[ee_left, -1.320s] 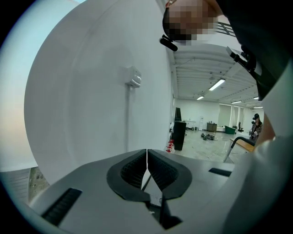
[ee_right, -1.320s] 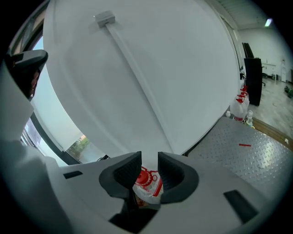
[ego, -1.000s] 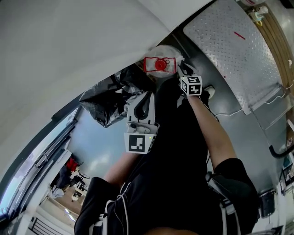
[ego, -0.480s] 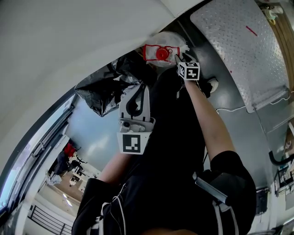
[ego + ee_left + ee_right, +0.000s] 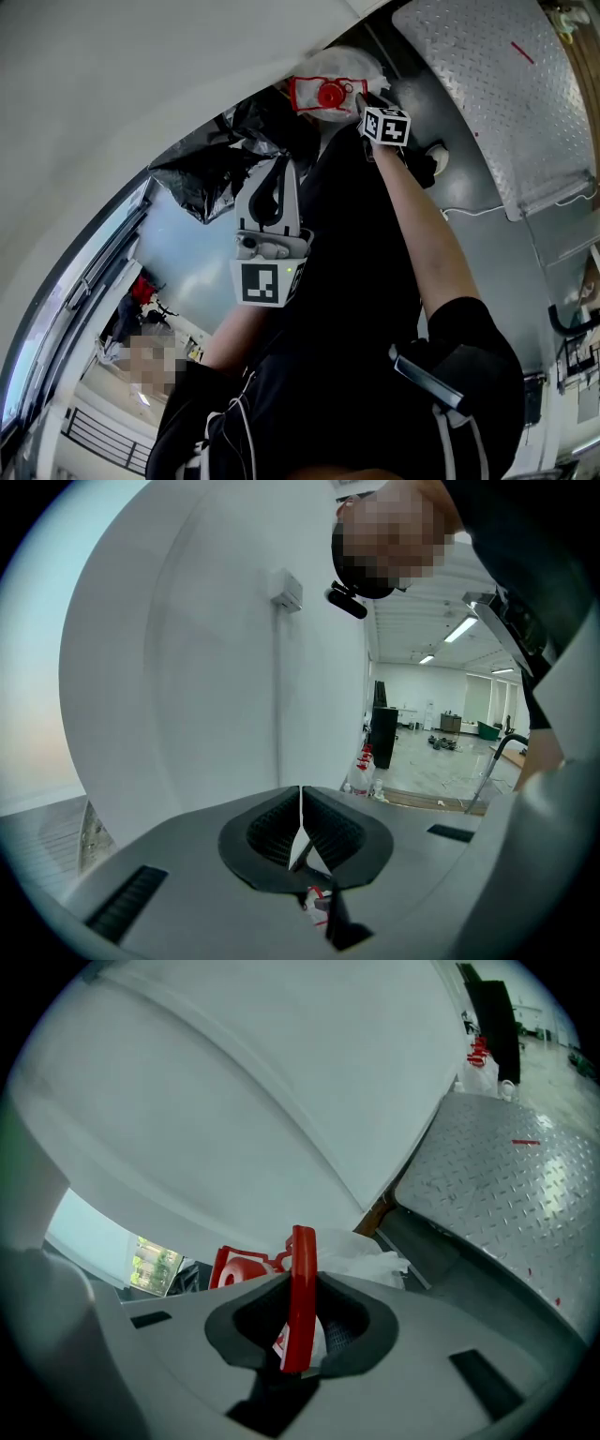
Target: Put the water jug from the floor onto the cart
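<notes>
**Right claw (image 5: pixel 300 1333) at the top of the water jug (image 5: pixel 342 67).** Your right claw has come down onto the jug, and its jaws have just been closing. In the right gripper view they now clench the upright red handle (image 5: pixel 302 1246), which stands edge-on between the pads. The jug is not yet lifted. It sits low at the foot of the white wall (image 5: pixel 141 94), between the black bag (image 5: pixel 202 178) and the cart (image 5: pixel 487 94), whose checker-plate deck lies just beside it. Your left claw (image 5: pixel 300 841) is clenched on nothing, held back above the bag. With the handle gripped, the pickup appears ready. The lift and the short swing across to the deck remain.
</notes>
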The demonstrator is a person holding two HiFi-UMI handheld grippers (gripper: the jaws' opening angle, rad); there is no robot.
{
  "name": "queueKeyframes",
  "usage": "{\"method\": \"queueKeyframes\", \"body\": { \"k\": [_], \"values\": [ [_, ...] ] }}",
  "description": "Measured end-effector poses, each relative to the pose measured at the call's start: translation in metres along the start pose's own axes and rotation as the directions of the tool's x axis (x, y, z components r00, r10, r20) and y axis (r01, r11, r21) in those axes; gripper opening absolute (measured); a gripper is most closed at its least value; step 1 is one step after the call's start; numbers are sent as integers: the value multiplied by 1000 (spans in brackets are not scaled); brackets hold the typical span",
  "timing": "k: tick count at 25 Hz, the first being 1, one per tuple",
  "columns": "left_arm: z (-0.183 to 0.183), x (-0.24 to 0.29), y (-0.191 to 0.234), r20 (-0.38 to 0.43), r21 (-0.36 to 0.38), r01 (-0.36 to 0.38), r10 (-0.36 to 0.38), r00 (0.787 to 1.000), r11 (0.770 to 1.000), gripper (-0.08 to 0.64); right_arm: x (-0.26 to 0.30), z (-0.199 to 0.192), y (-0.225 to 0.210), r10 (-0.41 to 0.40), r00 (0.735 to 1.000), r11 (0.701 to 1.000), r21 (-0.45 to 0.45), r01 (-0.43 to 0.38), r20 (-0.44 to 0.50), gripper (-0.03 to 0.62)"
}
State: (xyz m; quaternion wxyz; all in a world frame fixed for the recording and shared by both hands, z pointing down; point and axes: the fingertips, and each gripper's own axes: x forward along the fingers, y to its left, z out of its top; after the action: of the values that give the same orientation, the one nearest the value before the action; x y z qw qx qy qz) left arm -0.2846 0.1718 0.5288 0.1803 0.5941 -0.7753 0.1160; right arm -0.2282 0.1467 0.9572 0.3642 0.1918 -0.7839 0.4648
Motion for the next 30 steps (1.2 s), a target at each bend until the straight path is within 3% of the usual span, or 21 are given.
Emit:
{"method": "queueKeyframes", "body": {
  "k": [10, 15, 22, 30],
  "values": [
    [27, -25, -1, -21, -47, 1, -2, 1000, 999, 20, -74, -4, 41, 35, 999, 999, -40, -35, 2, 89],
    [51, -38, -4, -10, -100, 4, -5, 1000, 995, 20, -143, 12, 52, -31, 998, 999, -10, 32, 63, 89],
    [78, -31, -35, 38, -116, 65, -61, 997, 991, 20, -259, 36, 46, -74, 987, 992, 116, 57, 145, 91],
    [116, -11, -84, 101, -114, 210, -199, 975, 971, 19, -369, 59, 21, -151, 952, 974, 203, 97, 266, 91]
  ]
}}
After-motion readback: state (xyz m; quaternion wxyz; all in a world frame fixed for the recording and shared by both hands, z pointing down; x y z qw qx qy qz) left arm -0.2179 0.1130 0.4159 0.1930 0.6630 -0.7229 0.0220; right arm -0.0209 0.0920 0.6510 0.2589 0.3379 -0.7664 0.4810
